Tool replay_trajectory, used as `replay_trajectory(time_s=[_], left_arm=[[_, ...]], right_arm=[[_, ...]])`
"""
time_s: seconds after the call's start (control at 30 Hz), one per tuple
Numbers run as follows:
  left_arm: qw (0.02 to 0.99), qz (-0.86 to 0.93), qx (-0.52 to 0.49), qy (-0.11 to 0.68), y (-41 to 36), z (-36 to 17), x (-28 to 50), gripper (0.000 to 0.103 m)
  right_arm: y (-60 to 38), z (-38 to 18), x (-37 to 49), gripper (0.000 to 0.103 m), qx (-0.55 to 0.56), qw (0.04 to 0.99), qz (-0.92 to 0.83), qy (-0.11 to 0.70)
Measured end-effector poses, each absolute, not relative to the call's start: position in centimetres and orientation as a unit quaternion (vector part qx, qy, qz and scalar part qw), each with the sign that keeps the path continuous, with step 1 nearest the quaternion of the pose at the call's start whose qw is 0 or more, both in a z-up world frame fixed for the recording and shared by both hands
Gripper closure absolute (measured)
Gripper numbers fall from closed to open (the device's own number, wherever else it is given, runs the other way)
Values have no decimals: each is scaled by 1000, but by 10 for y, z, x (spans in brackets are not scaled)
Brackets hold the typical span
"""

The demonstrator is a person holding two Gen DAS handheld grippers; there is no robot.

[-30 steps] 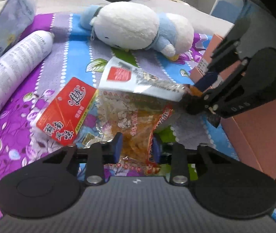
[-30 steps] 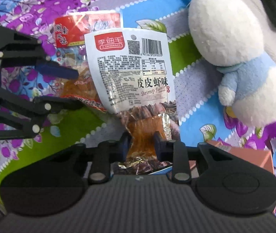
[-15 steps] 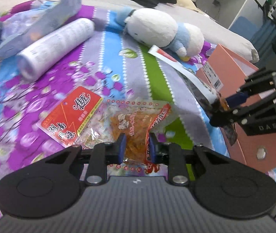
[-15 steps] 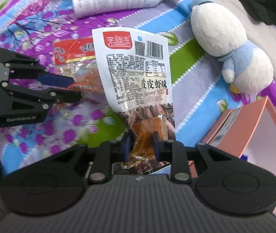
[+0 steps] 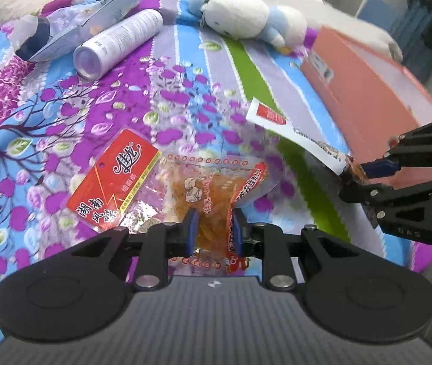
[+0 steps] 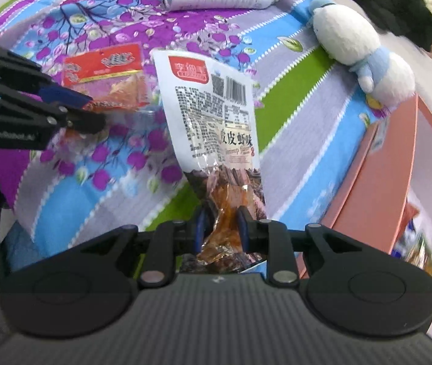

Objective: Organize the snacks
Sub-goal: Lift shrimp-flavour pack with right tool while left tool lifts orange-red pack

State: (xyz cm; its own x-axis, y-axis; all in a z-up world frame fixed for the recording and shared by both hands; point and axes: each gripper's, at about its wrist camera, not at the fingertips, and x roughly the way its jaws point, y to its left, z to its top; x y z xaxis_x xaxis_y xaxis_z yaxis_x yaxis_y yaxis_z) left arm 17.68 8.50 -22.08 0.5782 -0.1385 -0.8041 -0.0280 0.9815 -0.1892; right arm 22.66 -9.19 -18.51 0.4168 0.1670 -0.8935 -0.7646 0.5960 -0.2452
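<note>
Orange-filled snack pouch pinched in my left claw | white shrimp packet clamped in my right claw | both hung above the bed, near the pink box (some snacks inside) | neither dropped in.

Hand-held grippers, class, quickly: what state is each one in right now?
Left hand-held gripper: shut on the orange snack packet, having just closed tighter.
Right hand-held gripper: shut on the white shrimp-flavour packet.
</note>
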Motion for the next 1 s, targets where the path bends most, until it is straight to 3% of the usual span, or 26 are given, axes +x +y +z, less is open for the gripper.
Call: replay_trajectory(time_s=[0.33, 0.43, 0.5, 0.53, 0.6, 0.73, 0.8, 1.0], left_arm=[[881, -20, -112, 460, 86, -222, 153, 75], [877, -18, -127, 463, 87, -222, 149, 57], [873, -7, -143, 466, 89, -224, 144, 34], [872, -2, -149, 466, 91, -224, 142, 32], [870, 4, -165, 465, 96, -224, 136, 26], [863, 20, -206, 460, 110, -223, 126, 21], [857, 26, -236, 458, 119, -225, 122, 20], [830, 34, -333, 446, 132, -231, 114, 16]], right_arm=[[-106, -197, 189, 74, -251, 822, 264, 438], [-110, -196, 187, 65, -208, 823, 267, 456], [-112, -196, 184, 56, -179, 821, 276, 467], [-112, -196, 181, 52, -168, 819, 282, 471], [-115, -197, 178, 31, -147, 816, 290, 478], [-125, -194, 176, 28, -123, 827, 304, 456], [-128, -195, 181, 16, -123, 830, 305, 450], [-135, -204, 198, 15, -128, 832, 328, 429]])
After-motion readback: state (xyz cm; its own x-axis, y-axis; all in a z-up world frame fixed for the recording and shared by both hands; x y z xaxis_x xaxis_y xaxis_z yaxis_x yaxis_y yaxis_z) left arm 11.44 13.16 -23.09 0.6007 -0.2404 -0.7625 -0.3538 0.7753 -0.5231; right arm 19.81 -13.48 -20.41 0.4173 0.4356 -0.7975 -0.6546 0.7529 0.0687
